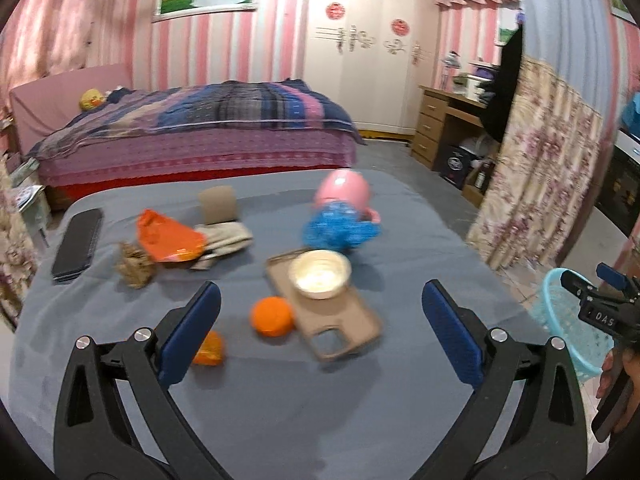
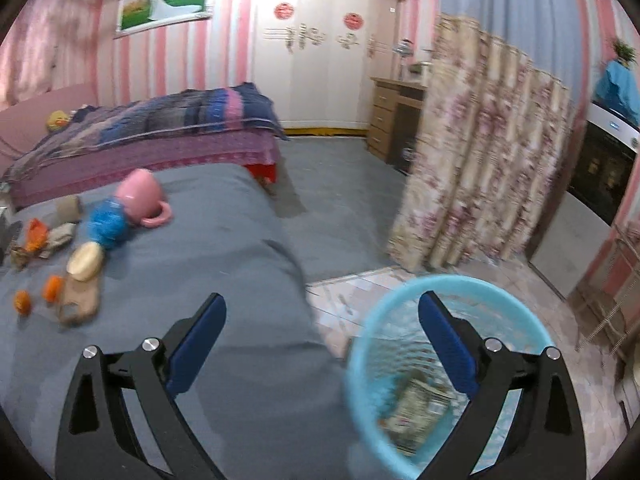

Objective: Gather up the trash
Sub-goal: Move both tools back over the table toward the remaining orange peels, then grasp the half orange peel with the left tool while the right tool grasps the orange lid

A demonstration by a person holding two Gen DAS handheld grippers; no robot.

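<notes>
The right claw (image 2: 322, 344) hangs wide and empty over the blue basket (image 2: 400, 304), where a wrapper (image 2: 420, 404) already lies. The left claw (image 1: 321, 320), also wide and empty, faces the counter (image 1: 280, 400), probably choosing among the orange bag (image 1: 168, 236) and scraps.

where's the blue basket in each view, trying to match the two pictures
Left wrist view: the blue basket sits at the far right edge, on the floor beyond the table's corner, partly hidden by the right tool.
Right wrist view: the basket is at lower right, its rim ringing that tool's right finger, with some paper trash inside.
Shared landmark: the pink cup lying on the grey table.
</notes>
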